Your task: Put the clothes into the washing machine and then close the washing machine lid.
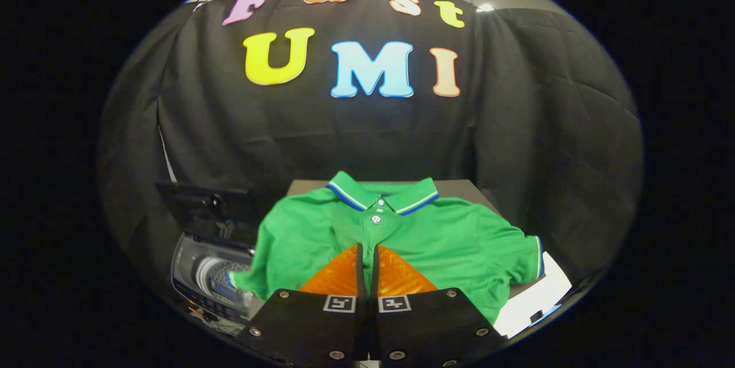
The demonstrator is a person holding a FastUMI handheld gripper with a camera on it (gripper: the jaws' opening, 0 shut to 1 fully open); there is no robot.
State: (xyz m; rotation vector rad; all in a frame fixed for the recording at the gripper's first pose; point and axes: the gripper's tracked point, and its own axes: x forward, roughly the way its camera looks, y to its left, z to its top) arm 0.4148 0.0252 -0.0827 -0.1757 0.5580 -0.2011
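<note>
A green polo shirt (459,241) with a blue-and-white striped collar lies spread flat on a dark table (459,187), collar at the far side. My gripper (367,248) is over the shirt's front, its fingertips just below the button placket. The two fingers are pressed together with no cloth seen lifted between them. To the left of the shirt, lower than the table, stands a small top-loading washing machine (189,282). Its dark lid (201,204) is raised and the drum (221,276) is open to view. The shirt's left sleeve hangs over the machine's edge.
Black cloth walls close in the booth behind and on both sides. A white surface (534,299) shows under the shirt's right sleeve, near the table's right corner. The washing machine's control panel (215,308) faces me along its near edge.
</note>
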